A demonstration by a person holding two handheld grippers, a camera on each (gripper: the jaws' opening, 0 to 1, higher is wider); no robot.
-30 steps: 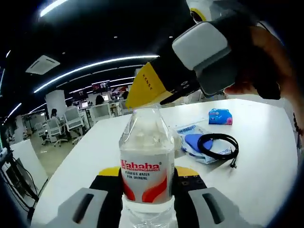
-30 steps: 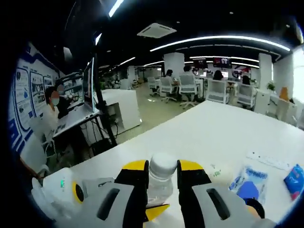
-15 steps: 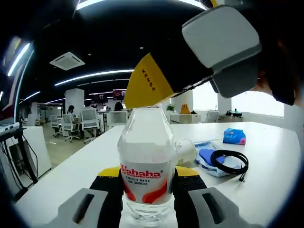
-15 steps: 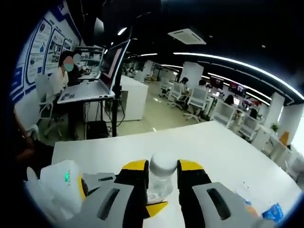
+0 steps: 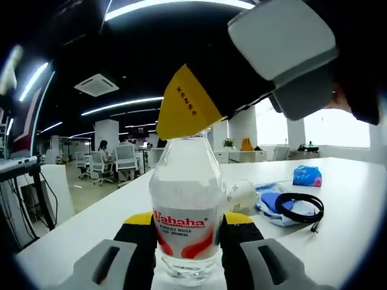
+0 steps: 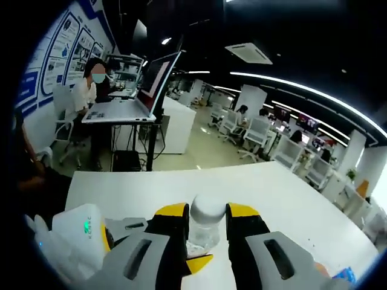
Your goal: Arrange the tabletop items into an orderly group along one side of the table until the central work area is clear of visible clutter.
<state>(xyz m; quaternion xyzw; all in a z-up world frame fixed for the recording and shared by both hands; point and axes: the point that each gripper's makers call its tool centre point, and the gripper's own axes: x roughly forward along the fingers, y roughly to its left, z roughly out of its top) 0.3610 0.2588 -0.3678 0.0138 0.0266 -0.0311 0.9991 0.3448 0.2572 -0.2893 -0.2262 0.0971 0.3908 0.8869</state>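
Still upright but doubly clamped — left tongs (image 5: 188, 232) gripping bottle (image 5: 186, 208) body, right tongs (image 6: 206, 220) closed on cap (image 6: 207, 208) — liable to twist or crush if pulled apart.

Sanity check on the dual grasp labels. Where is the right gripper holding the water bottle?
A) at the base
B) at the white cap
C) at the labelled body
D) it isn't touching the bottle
B: in the right gripper view the right gripper has its yellow-tipped jaws closed on either side of the white cap of the water bottle, while the left gripper clamps the labelled body.
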